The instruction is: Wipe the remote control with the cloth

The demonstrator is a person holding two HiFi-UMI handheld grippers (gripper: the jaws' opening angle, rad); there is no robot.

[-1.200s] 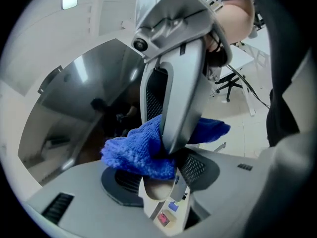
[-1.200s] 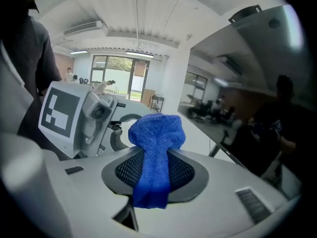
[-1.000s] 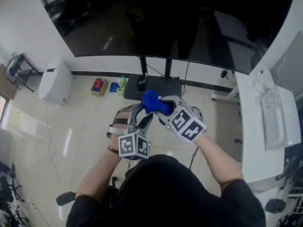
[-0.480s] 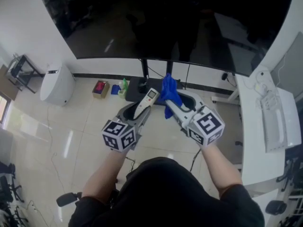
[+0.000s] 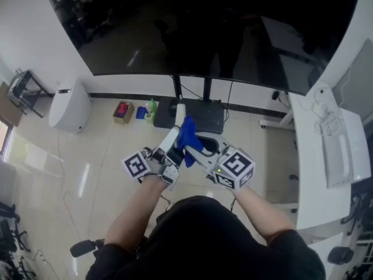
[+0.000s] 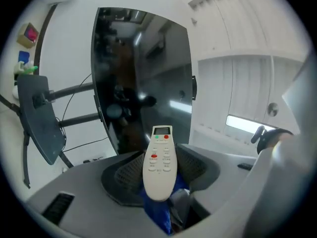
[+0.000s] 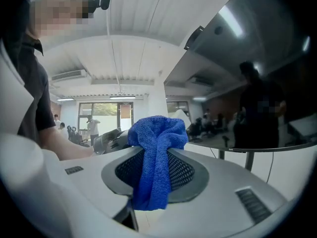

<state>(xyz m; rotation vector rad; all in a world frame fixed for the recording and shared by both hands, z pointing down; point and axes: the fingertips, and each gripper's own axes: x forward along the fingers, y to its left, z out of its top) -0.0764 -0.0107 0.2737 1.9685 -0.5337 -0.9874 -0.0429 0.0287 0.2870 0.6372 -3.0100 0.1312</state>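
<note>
Left gripper (image 6: 159, 176) is clamped on the white remote control (image 6: 159, 163). Buttons face its camera, display end points away twd the big dark screen (image 5: 221, 28). Right gripper (image 7: 154, 175) is pinched on the blue cloth (image 7: 156, 152), which bunches above the jaws & hangs below. Both are held in mid-air over the tiled floor (image 5: 87, 174). The cloth sits against the remote's right side, touching as far as I can see.

No legible text anywhere.
</note>
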